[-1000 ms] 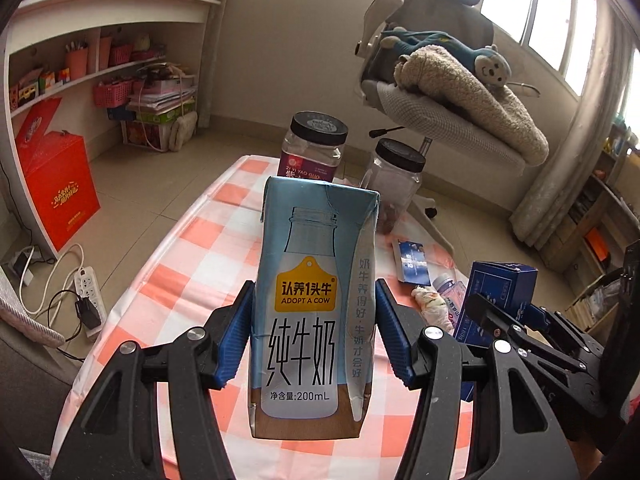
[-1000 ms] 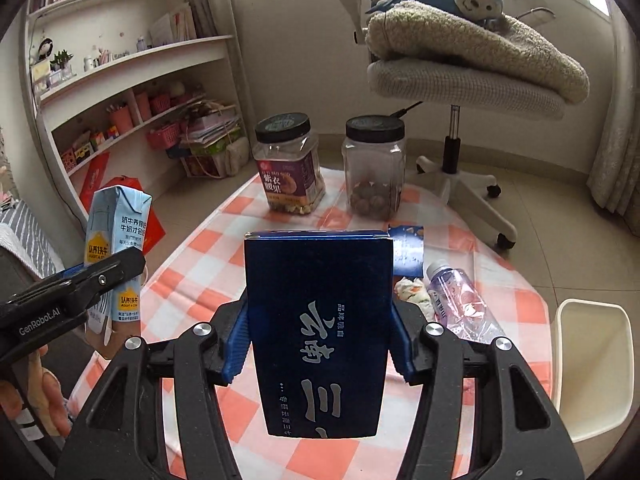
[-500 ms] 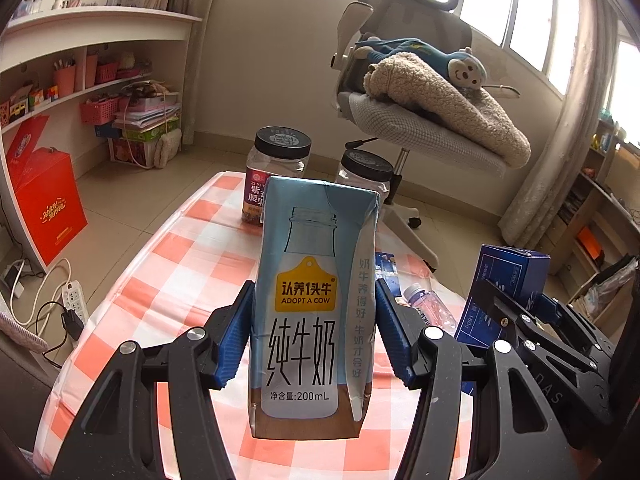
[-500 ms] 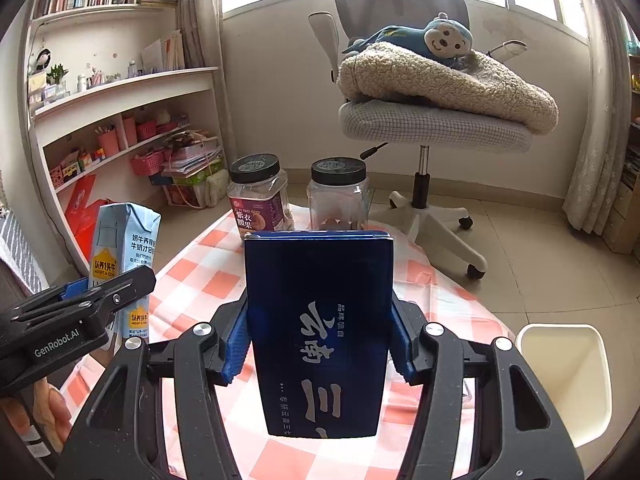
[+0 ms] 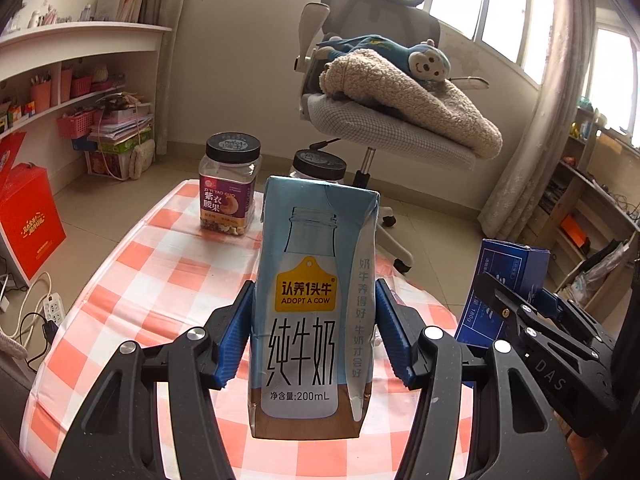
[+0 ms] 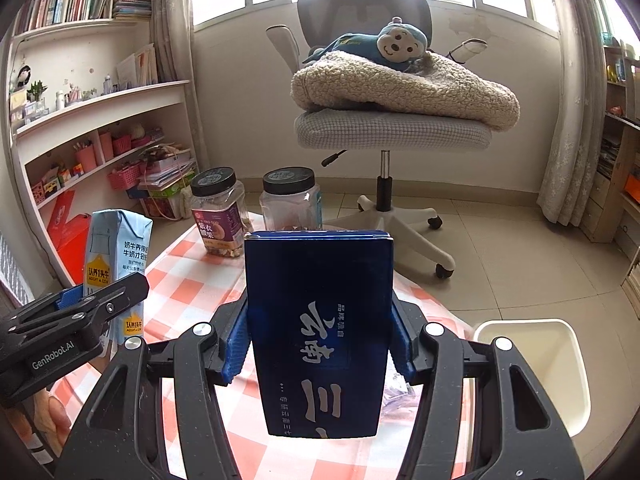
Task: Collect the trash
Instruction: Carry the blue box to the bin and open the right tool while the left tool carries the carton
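Left claw (image 5: 314, 336) is gripping an upright light-blue milk carton (image 5: 314, 304), blue pads pressing on both its sides, carton lifted clear above the checked desk (image 5: 160, 272). Right claw (image 6: 318, 344) is clamping a dark blue box (image 6: 320, 328) the same way, box upright and slightly leaning back, also held off the desk. Both claws are sitting at a middling width, set by what they are holding. In the left wrist view the right claw and its blue box are showing at the right edge; in the right wrist view the left claw with the milk carton is showing at the left, a bit of the person's hand (image 6: 52, 416) under it. Two clear jars with black lids are standing side by side at the far end of the desk: a labelled nut jar (image 5: 230, 194) on the left, a plain jar (image 6: 290, 200) on the right, partly hidden behind the carton in the left view. A white bin (image 6: 532, 364) is sitting on the floor just right of the desk. An office chair (image 6: 394, 128) beyond the desk is carrying a fleece blanket and a blue plush monkey (image 6: 384, 46). Something clear and crinkly is peeking out on the desk behind the blue box, too hidden to tell what
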